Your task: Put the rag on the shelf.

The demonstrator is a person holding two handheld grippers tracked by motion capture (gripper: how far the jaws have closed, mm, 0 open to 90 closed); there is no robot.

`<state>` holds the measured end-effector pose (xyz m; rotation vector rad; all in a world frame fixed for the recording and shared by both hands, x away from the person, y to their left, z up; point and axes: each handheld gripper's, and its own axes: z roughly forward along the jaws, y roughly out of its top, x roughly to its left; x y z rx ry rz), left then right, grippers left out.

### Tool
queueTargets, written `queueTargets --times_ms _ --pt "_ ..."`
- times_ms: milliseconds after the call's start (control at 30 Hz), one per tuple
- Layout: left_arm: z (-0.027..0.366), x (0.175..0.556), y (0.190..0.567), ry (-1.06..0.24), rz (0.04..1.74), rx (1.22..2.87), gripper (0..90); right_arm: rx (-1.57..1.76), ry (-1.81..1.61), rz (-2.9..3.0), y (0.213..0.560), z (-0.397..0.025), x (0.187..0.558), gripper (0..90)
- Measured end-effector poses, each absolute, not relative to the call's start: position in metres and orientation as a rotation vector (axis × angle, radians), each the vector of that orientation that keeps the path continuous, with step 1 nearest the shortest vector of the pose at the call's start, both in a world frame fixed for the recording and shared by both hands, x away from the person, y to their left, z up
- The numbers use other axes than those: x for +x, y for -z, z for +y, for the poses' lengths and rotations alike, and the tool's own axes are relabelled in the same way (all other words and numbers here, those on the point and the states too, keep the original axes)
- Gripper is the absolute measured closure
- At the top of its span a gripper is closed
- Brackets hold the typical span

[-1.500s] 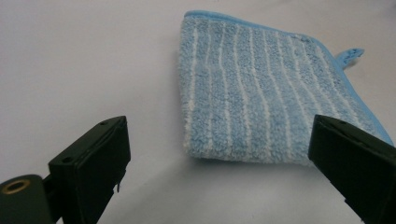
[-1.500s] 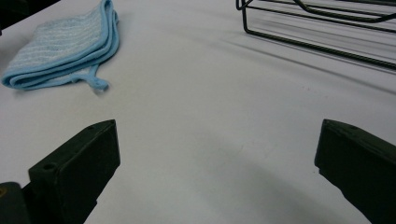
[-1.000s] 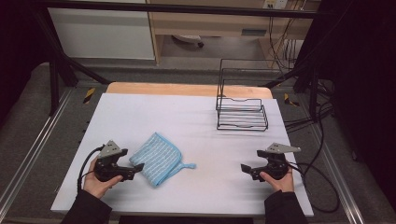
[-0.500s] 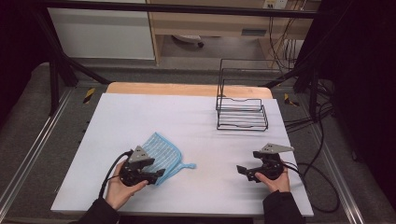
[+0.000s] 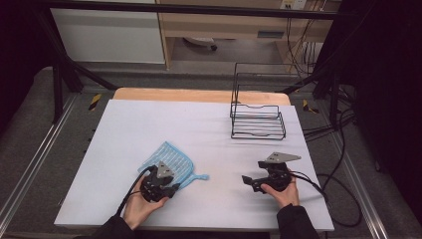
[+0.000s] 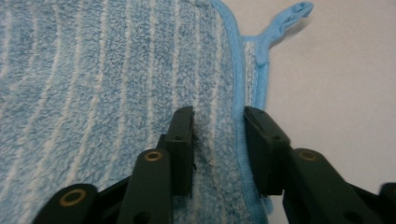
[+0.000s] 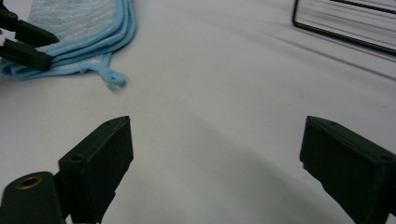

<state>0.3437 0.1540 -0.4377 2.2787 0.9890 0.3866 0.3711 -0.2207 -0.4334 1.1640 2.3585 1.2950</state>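
A person's left gripper [image 5: 171, 189] sits on the near edge of a folded blue striped cloth [image 5: 169, 160], its jaws parted by a narrow gap. In the left gripper view [image 6: 218, 140] one jaw presses into the terry pile while the other stands just over the cloth's bound blue hem, so that a strip of cloth and hem lies between them; the jaws have not closed on it. A thin hanging loop [image 6: 285, 18] runs from the cloth's corner onto the bare table top.

The right gripper [image 5: 247, 181] is held well apart from the cloth, on the side toward the loop, low over the table with its jaws spread wide and nothing between them. In the right gripper view [image 7: 212, 154] only pale table top lies between the two black jaws; the cloth [image 7: 86, 28] with its stacked blue edges shows beyond, and the tips of the left gripper [image 7: 28, 44] rest at its edge.

The cloth lies flat on the white table [image 5: 149, 119], toward the person's side. A black wire rack [image 5: 258, 122] stands upright far from the cloth, beyond the right gripper and close to the table's far edge. The person's hands [image 5: 139, 209] come in from the near edge.
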Motion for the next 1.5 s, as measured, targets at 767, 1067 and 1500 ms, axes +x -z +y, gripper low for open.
queueTargets --times_ms 767,1067,1500 --pt "0.199 0.334 0.427 -0.263 0.973 2.250 80.3 1.032 -1.340 2.640 0.445 -0.071 0.384 57.8" --pt "0.200 0.331 0.429 -0.273 0.978 2.238 80.2 1.012 -1.301 2.681 0.455 -0.046 0.374 69.3" --pt "0.199 0.329 0.422 -0.260 0.956 2.196 80.3 1.000 -1.269 2.690 0.452 -0.042 0.366 89.8"
